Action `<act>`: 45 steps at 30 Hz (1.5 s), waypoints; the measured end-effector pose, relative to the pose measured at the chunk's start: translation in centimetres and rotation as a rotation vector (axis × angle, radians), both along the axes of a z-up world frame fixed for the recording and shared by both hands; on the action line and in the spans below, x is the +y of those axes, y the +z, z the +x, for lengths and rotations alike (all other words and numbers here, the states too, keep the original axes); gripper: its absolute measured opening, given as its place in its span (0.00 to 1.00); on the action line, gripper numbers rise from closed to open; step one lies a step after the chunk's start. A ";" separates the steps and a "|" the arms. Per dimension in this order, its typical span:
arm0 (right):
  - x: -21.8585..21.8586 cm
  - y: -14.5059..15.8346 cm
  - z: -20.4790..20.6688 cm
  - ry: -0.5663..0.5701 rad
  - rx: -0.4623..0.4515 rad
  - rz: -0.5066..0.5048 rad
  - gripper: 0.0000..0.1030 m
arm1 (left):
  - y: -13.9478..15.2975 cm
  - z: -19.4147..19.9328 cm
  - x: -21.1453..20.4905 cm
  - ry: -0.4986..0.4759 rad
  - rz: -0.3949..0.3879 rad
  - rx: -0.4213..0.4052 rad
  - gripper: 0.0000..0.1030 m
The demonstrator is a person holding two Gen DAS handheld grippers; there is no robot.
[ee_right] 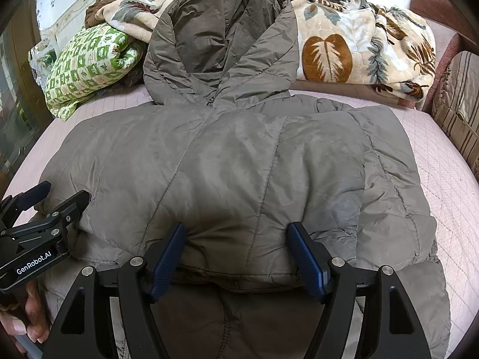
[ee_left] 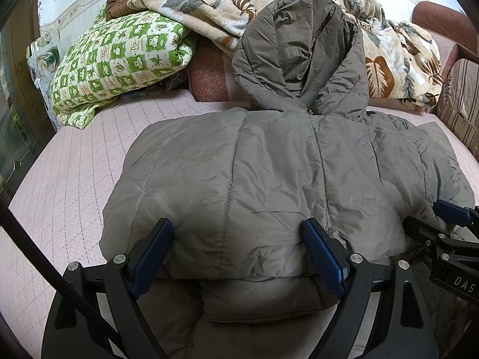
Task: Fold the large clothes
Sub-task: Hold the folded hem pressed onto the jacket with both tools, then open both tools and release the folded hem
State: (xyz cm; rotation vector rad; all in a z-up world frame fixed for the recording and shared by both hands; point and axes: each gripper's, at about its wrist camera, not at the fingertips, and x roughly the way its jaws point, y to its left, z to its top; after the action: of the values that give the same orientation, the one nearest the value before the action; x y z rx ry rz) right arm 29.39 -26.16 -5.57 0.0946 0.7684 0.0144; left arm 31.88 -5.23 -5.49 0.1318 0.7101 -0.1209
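The coat (ee_left: 269, 185) lies on the bed (ee_left: 69, 179) straight ahead of both grippers, its lower half already folded up over the body, its hood (ee_right: 221, 45) still spread beyond and left to tuck in. The left gripper (ee_left: 239, 251) and right gripper (ee_right: 236, 251) stand wide open, straddling the puffy fold edge without pinching it. The sleeves are hidden under the fold, and the near hem is cut off below.

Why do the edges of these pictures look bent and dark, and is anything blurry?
Left wrist view: the fisheye lens bows the pink quilted bedcover and blacks out the corners; the grey padded hooded coat is sharp. Right wrist view: same bending; soft daylight, with a shadow on the coat between the right gripper fingers.
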 end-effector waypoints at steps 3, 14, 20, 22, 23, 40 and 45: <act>0.0 0.0 0.0 0.000 -0.001 -0.001 0.74 | 0.0 0.0 0.0 0.000 0.000 0.000 0.85; 0.1 -0.1 0.1 0.003 0.001 -0.008 0.75 | 0.0 0.0 0.0 0.001 0.003 0.000 0.86; 0.1 -0.1 0.1 0.006 0.001 -0.010 0.75 | -0.1 0.1 0.0 0.001 0.003 0.000 0.86; 0.1 -0.1 0.1 0.006 0.001 -0.011 0.75 | -0.1 0.1 0.0 0.001 0.004 0.000 0.86; 0.0 -0.2 0.1 0.006 0.001 -0.012 0.75 | -0.1 0.1 0.0 0.001 0.004 0.000 0.86; 0.2 -0.2 0.2 0.006 0.002 -0.014 0.77 | -0.1 0.1 -0.1 0.001 0.005 0.000 0.86; 0.1 -0.2 0.1 0.007 0.002 -0.015 0.77 | -0.1 0.2 -0.1 0.001 0.005 0.001 0.86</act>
State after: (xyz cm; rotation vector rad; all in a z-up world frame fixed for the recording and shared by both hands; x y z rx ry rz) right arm 29.53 -26.04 -5.81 0.0777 0.7707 0.0150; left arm 32.04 -5.32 -5.59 0.1364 0.7113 -0.1178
